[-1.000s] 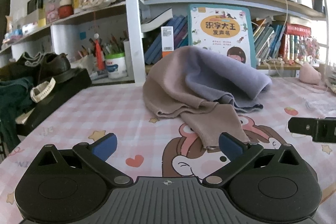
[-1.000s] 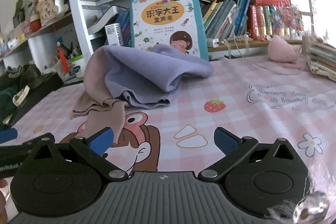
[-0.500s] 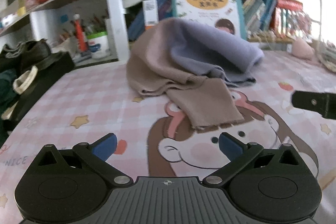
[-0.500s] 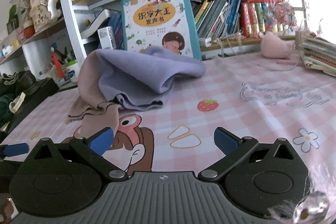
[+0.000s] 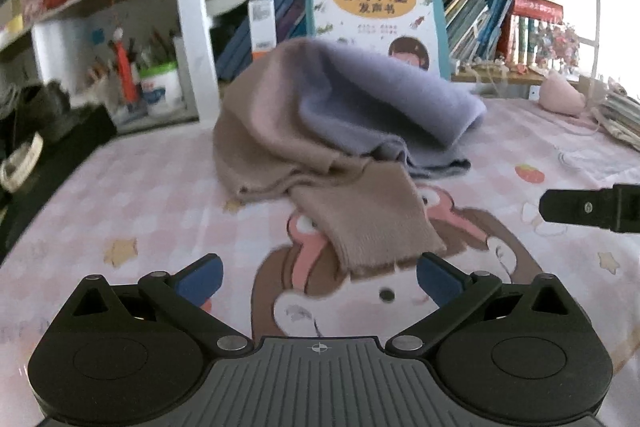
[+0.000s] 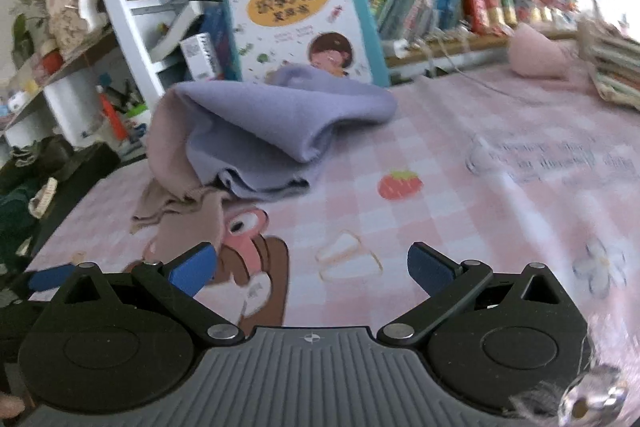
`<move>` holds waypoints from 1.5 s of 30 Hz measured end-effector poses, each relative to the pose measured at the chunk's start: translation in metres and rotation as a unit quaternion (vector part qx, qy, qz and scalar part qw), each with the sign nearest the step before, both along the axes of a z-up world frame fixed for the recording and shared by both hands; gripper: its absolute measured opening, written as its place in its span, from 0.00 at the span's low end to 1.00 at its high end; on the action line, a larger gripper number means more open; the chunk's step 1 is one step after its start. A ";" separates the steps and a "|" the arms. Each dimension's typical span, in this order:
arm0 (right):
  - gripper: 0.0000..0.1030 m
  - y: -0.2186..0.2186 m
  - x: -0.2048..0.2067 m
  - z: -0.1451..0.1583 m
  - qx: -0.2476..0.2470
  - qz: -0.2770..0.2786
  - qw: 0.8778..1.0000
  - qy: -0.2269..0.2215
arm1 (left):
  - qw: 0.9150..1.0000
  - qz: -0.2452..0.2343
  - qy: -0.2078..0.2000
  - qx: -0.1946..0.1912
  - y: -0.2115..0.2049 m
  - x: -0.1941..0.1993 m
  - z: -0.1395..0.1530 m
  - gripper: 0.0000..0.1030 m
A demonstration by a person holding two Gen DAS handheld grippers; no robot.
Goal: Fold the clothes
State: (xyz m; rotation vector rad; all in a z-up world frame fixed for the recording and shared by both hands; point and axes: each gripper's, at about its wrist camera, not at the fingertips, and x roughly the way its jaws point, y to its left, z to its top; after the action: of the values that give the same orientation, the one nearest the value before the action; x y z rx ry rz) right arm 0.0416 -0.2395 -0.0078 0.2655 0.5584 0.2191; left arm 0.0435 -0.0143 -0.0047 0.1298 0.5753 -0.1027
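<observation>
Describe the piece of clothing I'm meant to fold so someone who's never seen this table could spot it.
Look at the pink checked tablecloth before the bookshelf, just in front of the big children's book standing upright. The garment lies there in a crumpled heap, the only fabric that is half tan and half lavender, one tan sleeve trailing forward.

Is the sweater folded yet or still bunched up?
Still bunched: the sweater sits in a crumpled heap, one sleeve trailing toward the open left tool.
</observation>
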 end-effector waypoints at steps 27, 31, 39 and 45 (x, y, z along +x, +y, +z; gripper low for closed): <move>0.97 -0.041 0.166 0.018 0.169 0.057 0.981 0.082 | 0.998 -0.057 -0.001 0.041 -0.015 0.076 0.028 1.00; 0.94 -0.041 0.178 0.007 0.199 0.051 0.974 0.095 | 0.997 -0.066 0.014 0.040 -0.019 0.084 0.017 1.00; 0.66 -0.039 0.209 -0.011 0.243 0.035 0.964 0.107 | 0.995 -0.095 0.017 -0.002 -0.026 0.086 0.006 1.00; 0.15 -0.032 0.215 -0.012 0.290 0.064 0.948 0.119 | 0.992 -0.121 -0.015 0.036 -0.050 0.078 0.007 1.00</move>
State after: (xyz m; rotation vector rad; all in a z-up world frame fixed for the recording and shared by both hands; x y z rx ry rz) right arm 0.2562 -0.2718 -0.0195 0.8366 0.7440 0.4833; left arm 0.1214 -0.0642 0.0025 0.2704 0.5310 -0.3155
